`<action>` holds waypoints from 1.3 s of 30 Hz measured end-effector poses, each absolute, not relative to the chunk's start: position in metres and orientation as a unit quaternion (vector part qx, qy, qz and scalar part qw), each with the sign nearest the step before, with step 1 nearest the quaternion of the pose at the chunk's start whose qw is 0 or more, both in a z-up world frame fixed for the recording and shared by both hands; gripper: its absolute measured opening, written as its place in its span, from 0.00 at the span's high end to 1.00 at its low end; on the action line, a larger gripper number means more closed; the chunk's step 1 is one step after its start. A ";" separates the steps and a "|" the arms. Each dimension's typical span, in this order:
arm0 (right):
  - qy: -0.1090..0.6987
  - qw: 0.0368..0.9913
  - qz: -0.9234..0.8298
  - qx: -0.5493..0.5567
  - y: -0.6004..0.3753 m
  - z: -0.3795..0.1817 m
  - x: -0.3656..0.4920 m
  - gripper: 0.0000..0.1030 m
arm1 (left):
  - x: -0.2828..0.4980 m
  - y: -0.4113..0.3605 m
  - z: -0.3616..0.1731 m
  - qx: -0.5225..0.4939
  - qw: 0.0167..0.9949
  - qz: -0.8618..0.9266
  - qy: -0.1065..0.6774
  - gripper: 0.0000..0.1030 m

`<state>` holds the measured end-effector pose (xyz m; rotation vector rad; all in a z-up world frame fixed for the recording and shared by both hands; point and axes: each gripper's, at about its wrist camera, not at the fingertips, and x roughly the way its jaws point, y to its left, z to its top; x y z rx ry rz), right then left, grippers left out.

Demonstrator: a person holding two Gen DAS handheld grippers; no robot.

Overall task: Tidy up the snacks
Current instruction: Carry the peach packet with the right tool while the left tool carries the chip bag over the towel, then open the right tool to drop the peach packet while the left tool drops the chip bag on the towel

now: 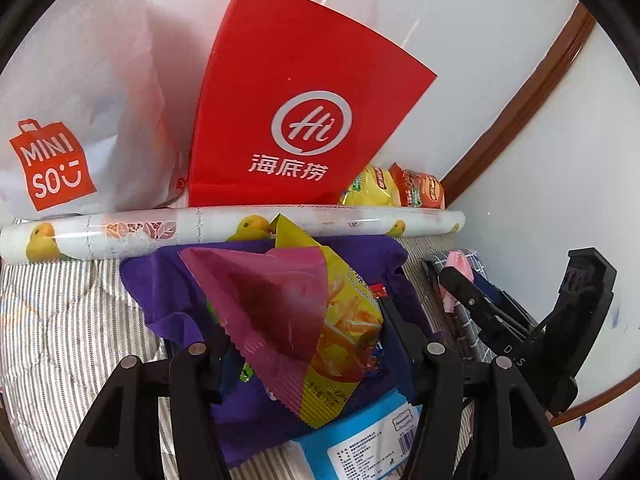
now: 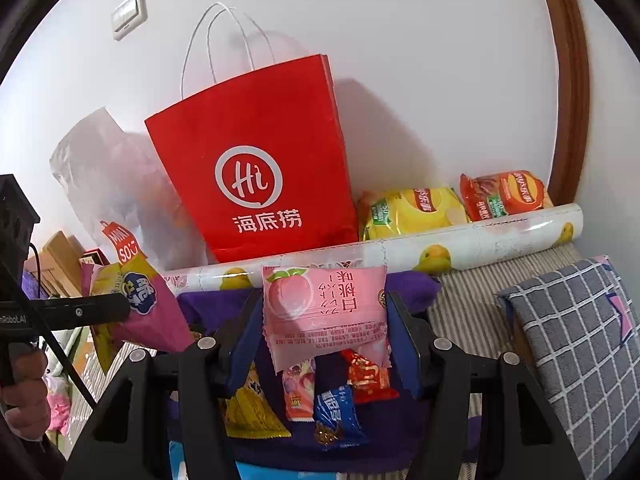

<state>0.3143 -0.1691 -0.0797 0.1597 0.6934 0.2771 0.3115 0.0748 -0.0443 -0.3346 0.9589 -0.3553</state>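
Against the wall behind the patterned roll [image 2: 400, 248], red Haidilao paper bag [image 2: 256, 168] upright, Lay's chip bags [image 2: 412, 212] right of it, left gripper [image 1: 304, 344] clamped on yellow-magenta chip packet [image 1: 288, 312] over purple cloth [image 1: 160, 280] w/ small snacks, right gripper [image 2: 324, 320] gripping pink peach-snack pkt [image 2: 324, 312].

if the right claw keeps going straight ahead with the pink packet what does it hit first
Probably the patterned paper roll lying just beyond the pink packet in the right claw, with the red bag behind it. Depth is unclear.
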 end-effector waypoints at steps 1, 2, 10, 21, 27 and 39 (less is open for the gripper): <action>0.340 0.927 0.136 0.078 -0.168 -0.082 0.316 0.43 | 0.312 0.076 -0.045 -0.161 0.858 -0.167 0.458 0.44; 0.342 0.927 0.137 0.076 -0.167 -0.085 0.317 0.43 | 0.314 0.077 -0.047 -0.163 0.858 -0.166 0.459 0.44; 0.349 0.925 0.137 0.069 -0.171 -0.101 0.319 0.43 | 0.323 0.079 -0.061 -0.165 0.852 -0.154 0.472 0.44; 0.391 0.904 0.150 0.088 -0.177 -0.130 0.329 0.43 | 0.332 0.077 -0.078 -0.172 0.844 -0.149 0.486 0.44; 0.419 0.893 0.150 0.070 -0.166 -0.147 0.334 0.43 | 0.336 0.065 -0.090 -0.188 0.831 -0.172 0.494 0.44; 0.456 0.877 0.141 0.063 -0.165 -0.165 0.339 0.42 | 0.347 0.060 -0.114 -0.214 0.812 -0.168 0.516 0.44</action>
